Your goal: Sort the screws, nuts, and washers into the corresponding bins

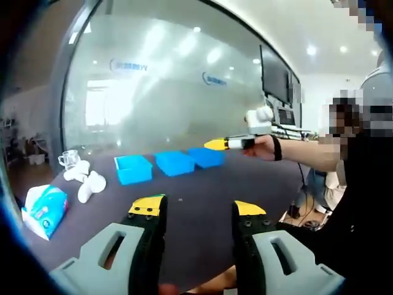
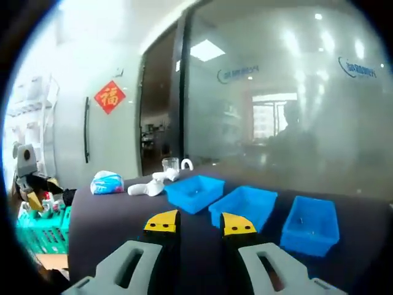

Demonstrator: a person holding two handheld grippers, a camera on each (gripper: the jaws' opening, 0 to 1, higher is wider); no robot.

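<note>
Glossy plastic bins [image 2: 247, 206], matt tabletop [image 2: 110, 221]

Bin [image 2: 309, 225] contents too small

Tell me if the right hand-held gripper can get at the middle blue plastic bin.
Probably yes: the right hand-held gripper points at the middle blue plastic bin, with bare dark tabletop between them.

A red diamond-shaped sign [image 2: 110, 96] bearing the gold character 福 is seen on the white wall, left of the dark door, in the right gripper view. Blue logo lettering [image 2: 237, 73] is printed on the frosted glass wall, with a second mark [image 2: 361, 69] further right; neither can be read. In the left gripper view the same blue prints [image 1: 130, 66] [image 1: 215, 78] are seen on the glass, illegible.
</note>
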